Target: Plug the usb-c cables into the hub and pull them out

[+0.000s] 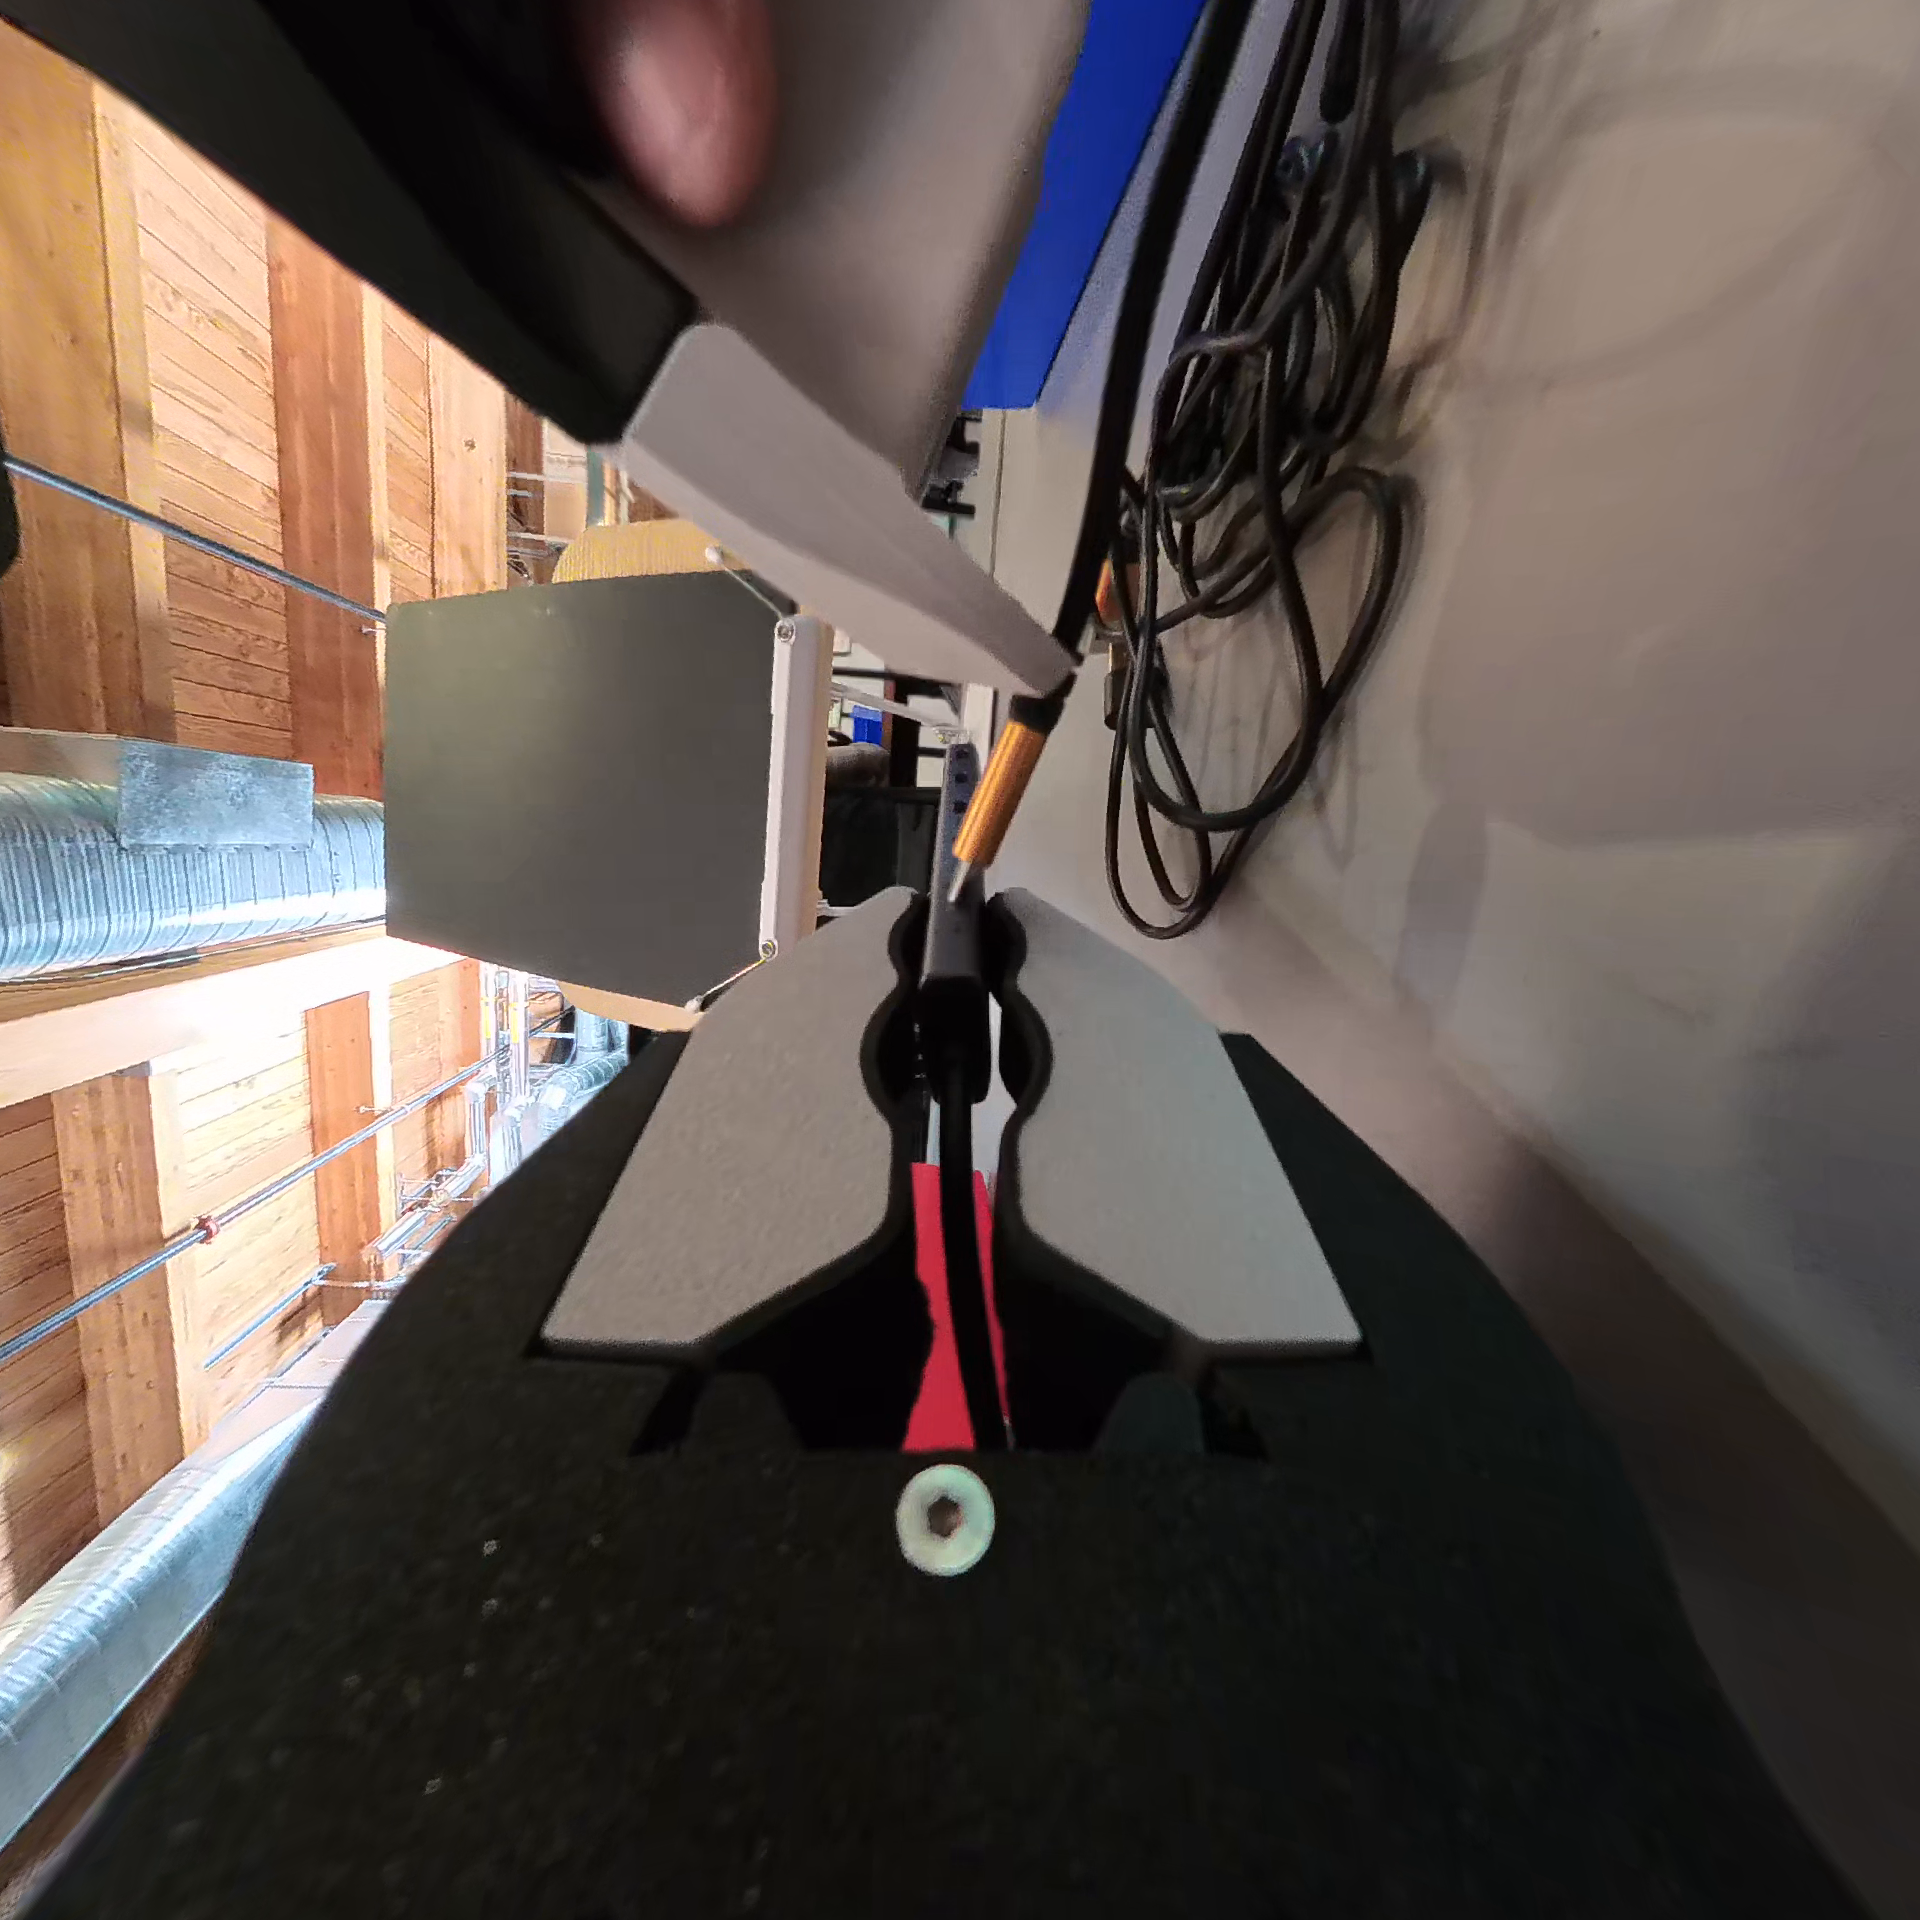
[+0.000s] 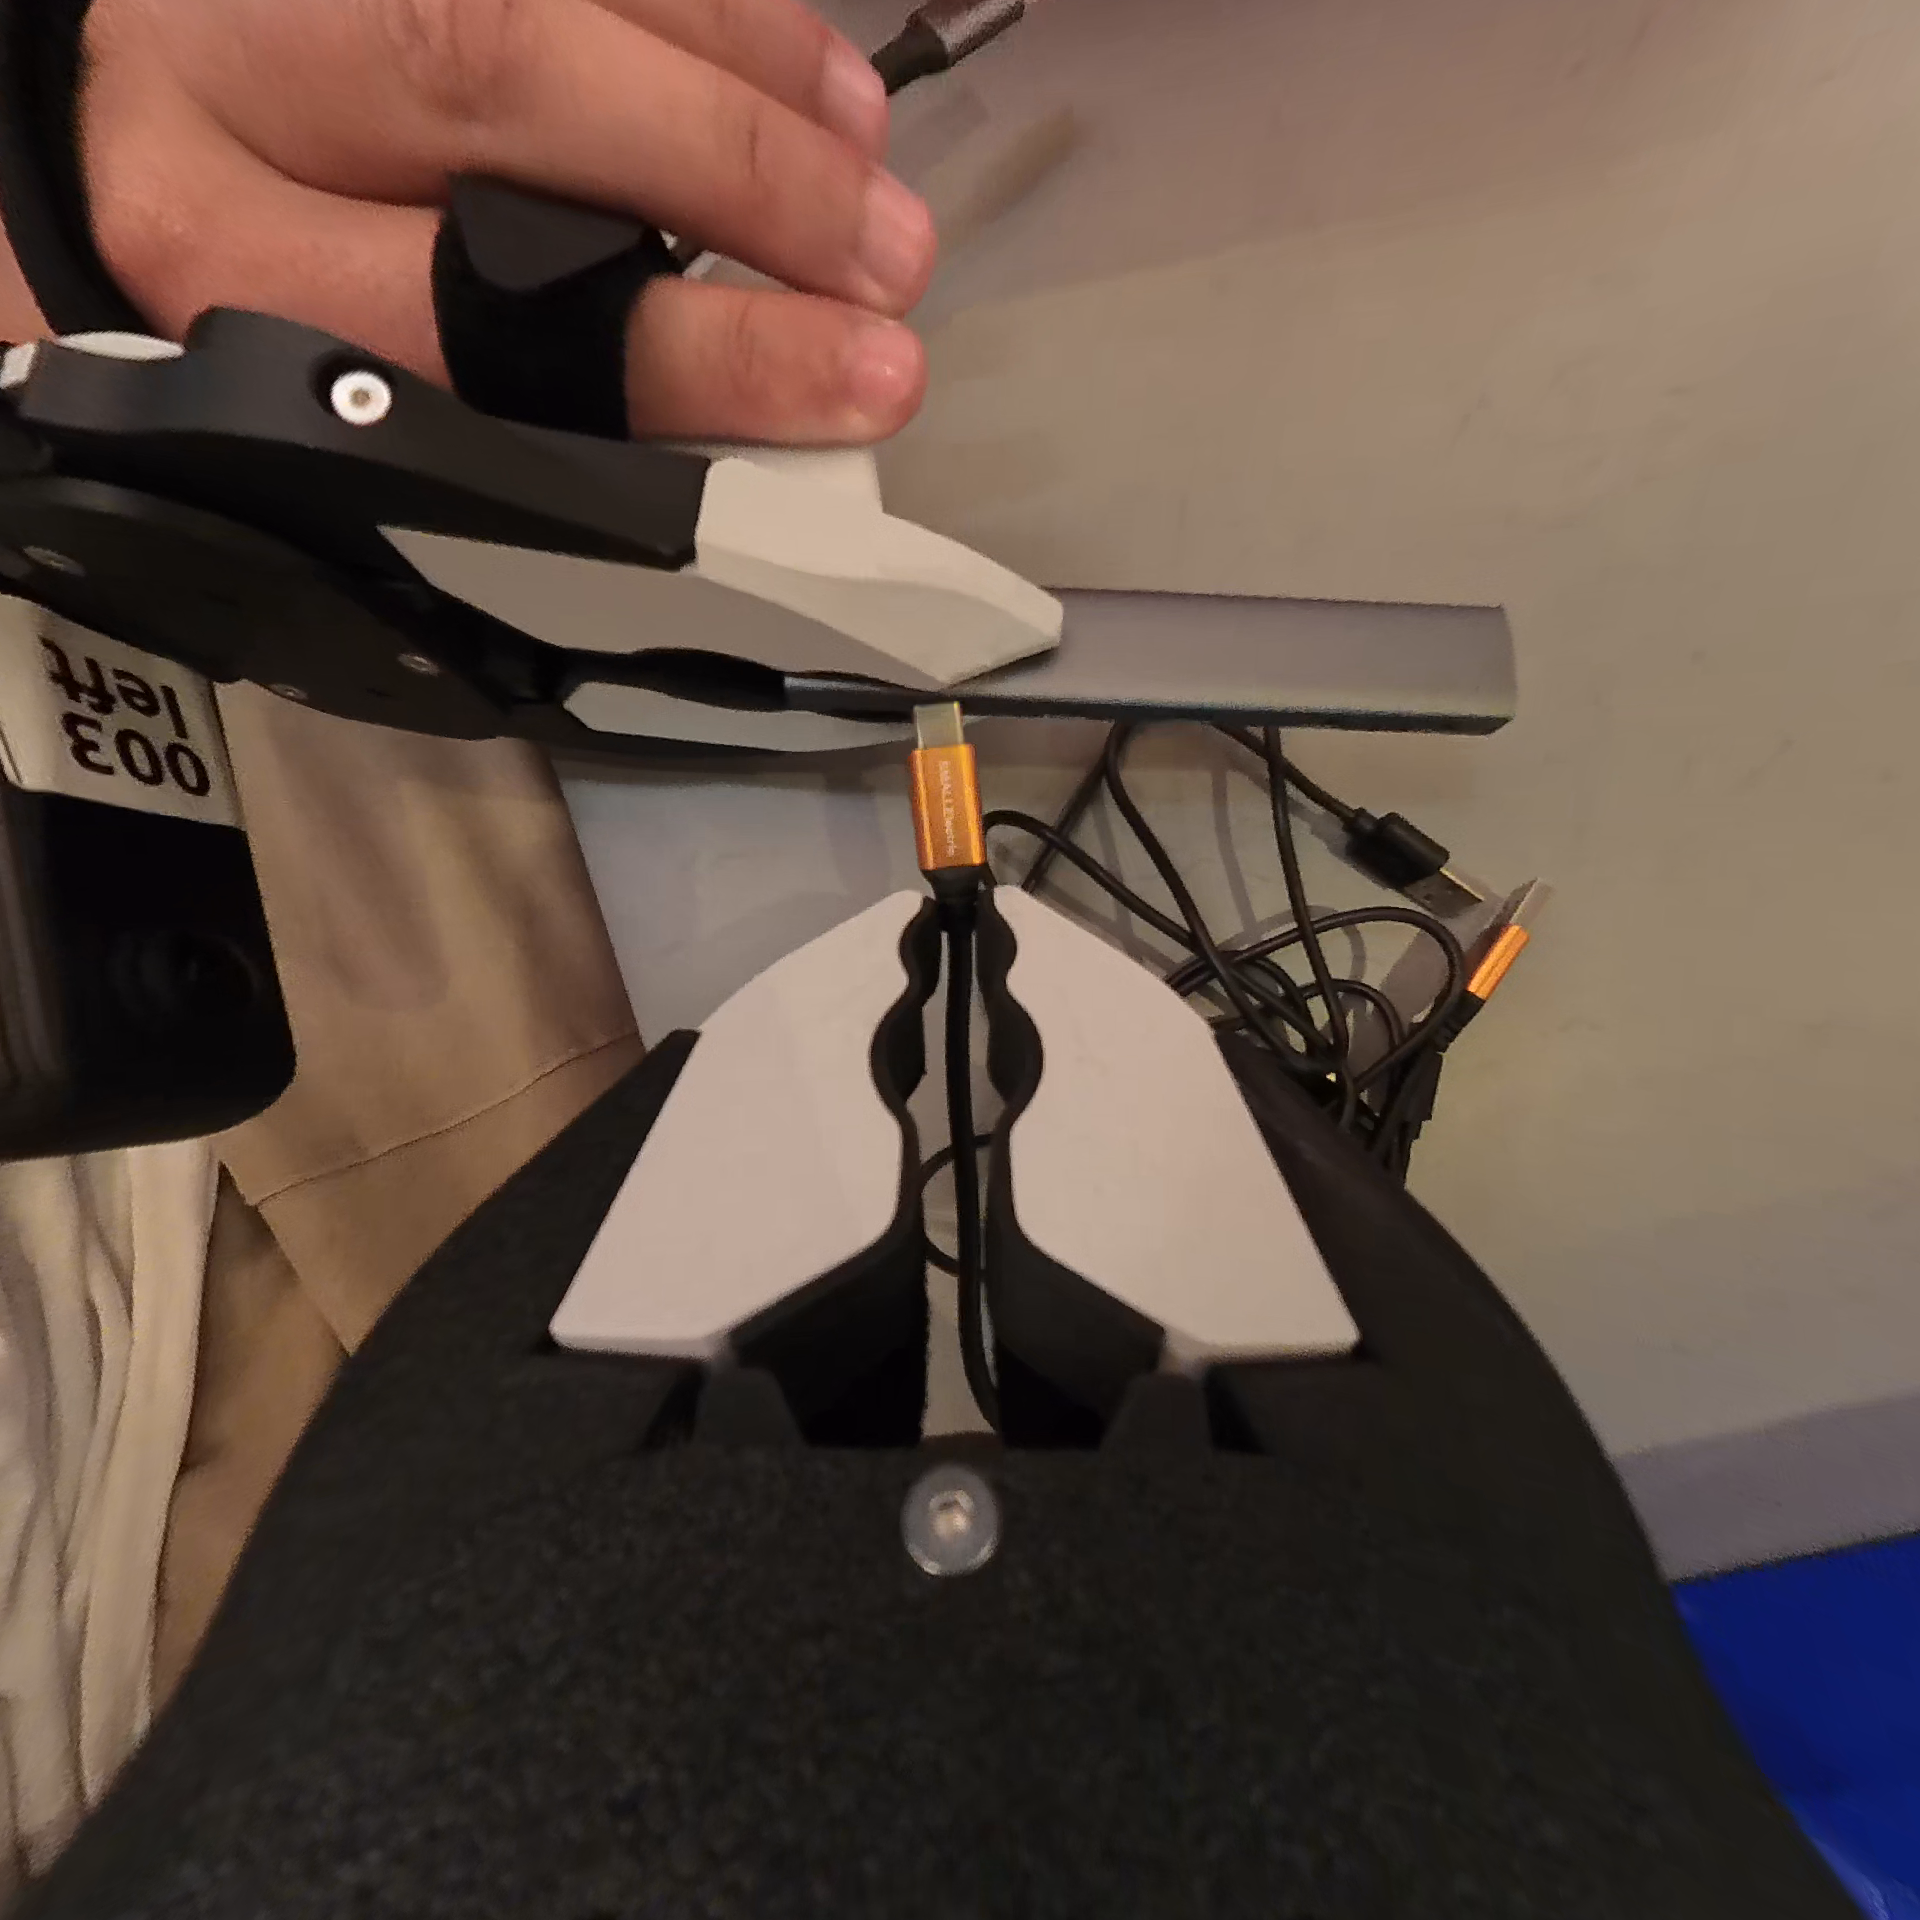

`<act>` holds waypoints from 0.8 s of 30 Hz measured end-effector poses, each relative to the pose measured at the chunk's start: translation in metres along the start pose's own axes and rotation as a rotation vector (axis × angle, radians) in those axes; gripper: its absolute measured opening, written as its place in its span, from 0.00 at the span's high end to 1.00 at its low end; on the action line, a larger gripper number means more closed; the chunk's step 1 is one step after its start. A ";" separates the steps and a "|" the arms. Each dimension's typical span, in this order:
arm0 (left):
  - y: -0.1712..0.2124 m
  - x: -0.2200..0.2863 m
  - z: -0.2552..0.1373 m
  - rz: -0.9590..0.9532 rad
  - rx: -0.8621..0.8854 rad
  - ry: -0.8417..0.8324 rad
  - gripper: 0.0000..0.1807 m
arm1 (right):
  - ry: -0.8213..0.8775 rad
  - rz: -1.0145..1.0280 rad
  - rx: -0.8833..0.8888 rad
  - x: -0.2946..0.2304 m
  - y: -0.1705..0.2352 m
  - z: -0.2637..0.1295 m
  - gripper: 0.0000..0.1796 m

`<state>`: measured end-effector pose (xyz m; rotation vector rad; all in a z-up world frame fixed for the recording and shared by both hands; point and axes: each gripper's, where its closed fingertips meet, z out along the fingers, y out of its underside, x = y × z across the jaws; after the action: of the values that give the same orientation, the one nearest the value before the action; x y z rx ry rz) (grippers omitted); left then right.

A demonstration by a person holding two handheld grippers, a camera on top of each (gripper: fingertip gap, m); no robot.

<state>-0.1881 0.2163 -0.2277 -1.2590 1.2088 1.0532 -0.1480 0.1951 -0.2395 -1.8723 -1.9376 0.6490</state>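
A slim dark grey hub (image 2: pixel 1278 649) is held level above the table, with my left gripper (image 2: pixel 935 675) shut on its left end. In the left wrist view my left gripper (image 1: pixel 954 906) grips the hub (image 1: pixel 958 790) edge-on. My right gripper (image 2: pixel 951 904) is shut on a black cable just behind its orange usb-c plug (image 2: pixel 943 816). The plug's metal tip touches the hub's near edge; I cannot tell how far it is in. The left wrist view shows the orange plug (image 1: pixel 992 795) slanting to the hub from my right gripper (image 1: pixel 1044 691).
A tangle of black cables (image 2: pixel 1309 997) lies on the pale table (image 2: pixel 1558 312) below the hub, with a second orange plug (image 2: pixel 1496 956) and a black plug (image 2: pixel 1418 857). A blue surface (image 2: pixel 1818 1714) is at the lower right. A person's hand (image 2: pixel 468 156) holds the left gripper. The tips of one gripper are about 5 cm away from the tips of the other.
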 end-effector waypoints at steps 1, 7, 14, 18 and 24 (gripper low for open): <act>0.000 0.001 0.000 0.005 -0.002 0.004 0.95 | -0.001 0.003 0.001 0.000 0.000 0.000 0.97; 0.000 0.003 0.001 0.033 -0.017 0.010 0.95 | 0.009 0.015 0.000 0.002 0.000 -0.001 0.97; 0.013 0.004 0.004 -0.101 -0.068 0.043 0.95 | 0.040 0.045 0.101 0.002 -0.020 -0.002 0.97; 0.025 -0.003 0.004 -0.266 -0.073 0.046 0.95 | 0.051 0.064 0.282 0.006 -0.039 -0.003 0.96; 0.030 0.000 0.005 -0.317 -0.086 0.070 0.95 | -0.015 0.136 0.393 0.009 -0.044 0.006 0.94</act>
<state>-0.2172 0.2232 -0.2309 -1.5086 0.9827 0.8407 -0.1886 0.2027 -0.2205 -1.7582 -1.5586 1.0054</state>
